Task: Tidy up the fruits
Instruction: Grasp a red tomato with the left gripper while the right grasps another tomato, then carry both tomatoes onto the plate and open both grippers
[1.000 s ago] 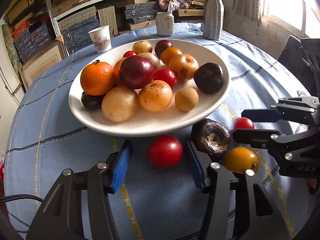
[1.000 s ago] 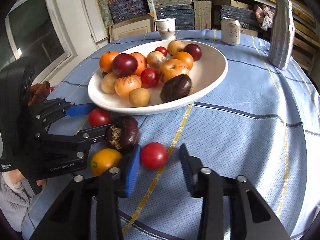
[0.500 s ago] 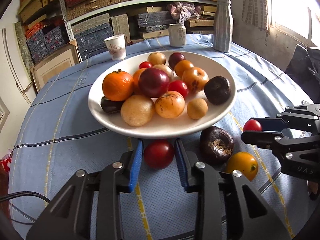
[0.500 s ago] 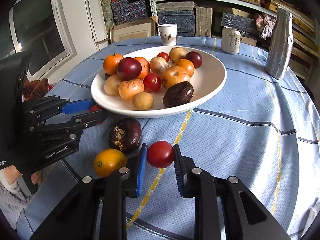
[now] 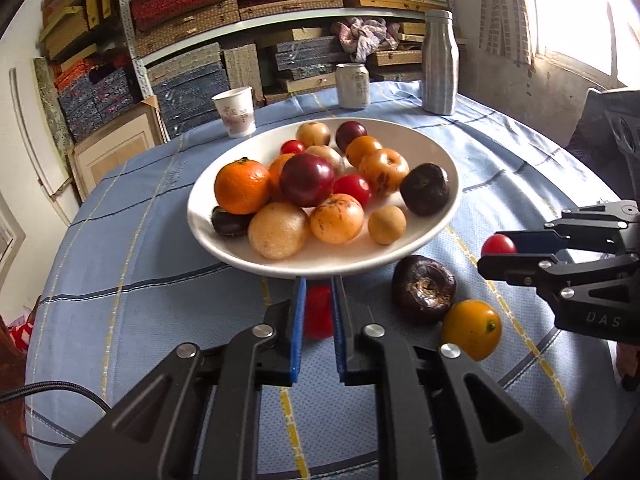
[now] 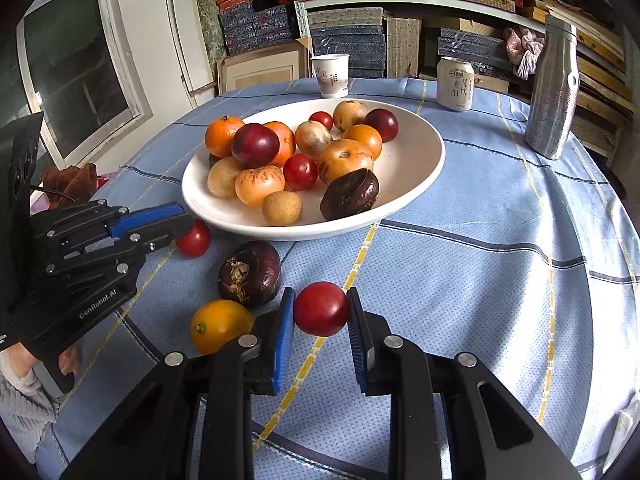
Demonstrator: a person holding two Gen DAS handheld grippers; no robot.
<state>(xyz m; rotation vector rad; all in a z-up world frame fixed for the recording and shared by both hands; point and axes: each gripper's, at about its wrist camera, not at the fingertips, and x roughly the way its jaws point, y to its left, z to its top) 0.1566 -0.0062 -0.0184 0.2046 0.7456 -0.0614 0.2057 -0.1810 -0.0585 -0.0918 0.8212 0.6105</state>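
Observation:
A white bowl (image 5: 424, 148) (image 6: 416, 152) holds several fruits. My left gripper (image 5: 319, 292) is shut on a red tomato (image 5: 318, 312), just in front of the bowl's near rim. From the right wrist view this gripper (image 6: 182, 220) and its tomato (image 6: 194, 238) show at the left. My right gripper (image 6: 320, 304) is shut on another red tomato (image 6: 321, 308); in the left wrist view it (image 5: 490, 250) holds that tomato (image 5: 498, 245) at the right. A dark purple fruit (image 5: 423, 288) (image 6: 250, 272) and a yellow-orange fruit (image 5: 472, 329) (image 6: 220, 325) lie on the blue tablecloth between the grippers.
A paper cup (image 5: 235, 117), a white can (image 5: 352, 86) and a metal bottle (image 5: 440, 62) stand behind the bowl at the table's far side. Shelves of boxes rise beyond. A window is at the right in the left wrist view.
Both grippers have closed from open onto their red tomatoes. Both views now sit higher and farther back from the bowl than a second ago.

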